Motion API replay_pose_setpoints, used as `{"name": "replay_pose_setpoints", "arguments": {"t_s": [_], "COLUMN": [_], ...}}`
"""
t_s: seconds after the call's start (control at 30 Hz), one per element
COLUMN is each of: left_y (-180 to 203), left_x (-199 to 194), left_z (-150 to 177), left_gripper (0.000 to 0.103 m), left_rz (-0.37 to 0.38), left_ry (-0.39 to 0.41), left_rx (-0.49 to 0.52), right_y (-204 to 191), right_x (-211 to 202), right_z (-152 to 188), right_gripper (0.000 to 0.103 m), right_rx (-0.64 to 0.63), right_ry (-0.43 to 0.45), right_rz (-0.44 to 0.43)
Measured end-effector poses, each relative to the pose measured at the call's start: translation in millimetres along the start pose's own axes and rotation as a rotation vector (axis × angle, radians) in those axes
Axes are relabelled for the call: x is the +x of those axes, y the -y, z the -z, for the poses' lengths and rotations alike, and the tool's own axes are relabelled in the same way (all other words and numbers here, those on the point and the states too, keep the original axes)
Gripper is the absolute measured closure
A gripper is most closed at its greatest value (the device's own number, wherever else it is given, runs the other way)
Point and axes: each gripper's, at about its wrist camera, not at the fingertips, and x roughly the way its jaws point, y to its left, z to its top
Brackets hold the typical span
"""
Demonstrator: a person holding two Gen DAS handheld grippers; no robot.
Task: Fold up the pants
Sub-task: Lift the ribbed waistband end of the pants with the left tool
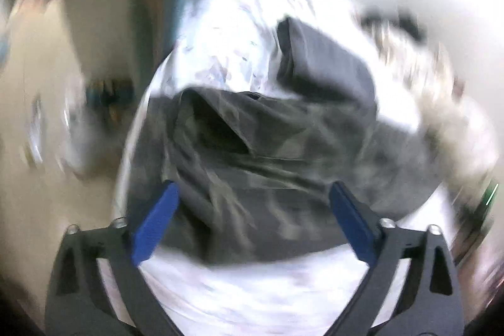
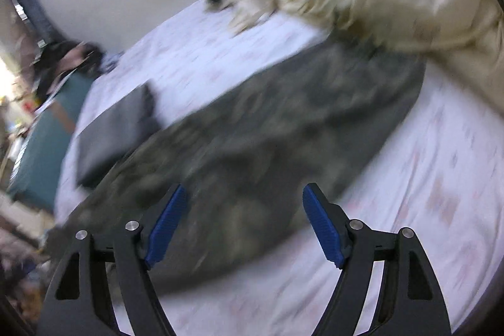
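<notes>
Left wrist view, though blurred: left gripper (image 1: 253, 197) gapes empty over the pants (image 1: 252, 153). The right gripper (image 2: 244, 203) is spread too; pinch flat edges, probably.

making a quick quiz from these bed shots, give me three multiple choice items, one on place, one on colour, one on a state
1. Where do the grey pants lie?
A. on the patterned bed sheet
B. on a wooden floor
C. over a chair back

2. What colour are the pads of the right hand-held gripper?
A. red
B. blue
C. yellow

3. How does the left hand-held gripper stand?
A. shut on the pants
B. shut on a pillow
C. open, with nothing pinched

Answers:
1 A, the sheet shows all round the pants.
2 B, both pads are plainly blue.
3 C, its jaws stand wide apart above the cloth.
</notes>
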Motion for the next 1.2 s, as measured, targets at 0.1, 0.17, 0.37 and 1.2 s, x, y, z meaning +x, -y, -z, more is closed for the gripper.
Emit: {"name": "replay_pose_setpoints", "arguments": {"t_s": [0.1,0.17,0.37,1.2], "left_y": [-12.6,-14.8,-23.1,-83.1], "left_x": [3.8,15.1,83.7,71.5], "left_z": [57.6,96.7,160.1,35.4], "left_gripper": [0.002,0.002,0.005,0.090], "left_rz": [0.114,0.151,0.186,0.039], "left_ry": [0.009,0.021,0.111,0.351], "left_rx": [-0.201,-0.290,-0.586,-0.380], "right_y": [-9.5,-7.2,14.3,50.7], "right_x": [-6.7,-0.2,21.7,37.3], "right_z": [41.7,60.6,74.7,46.1], "right_gripper": [0.024,0.024,0.023,0.023], "right_rx": [0.002,0.021,0.133,0.277], "right_ry": [-0.054,-0.103,-0.176,-0.159], "right_rz": [-0.057,-0.067,-0.102,-0.155]}}
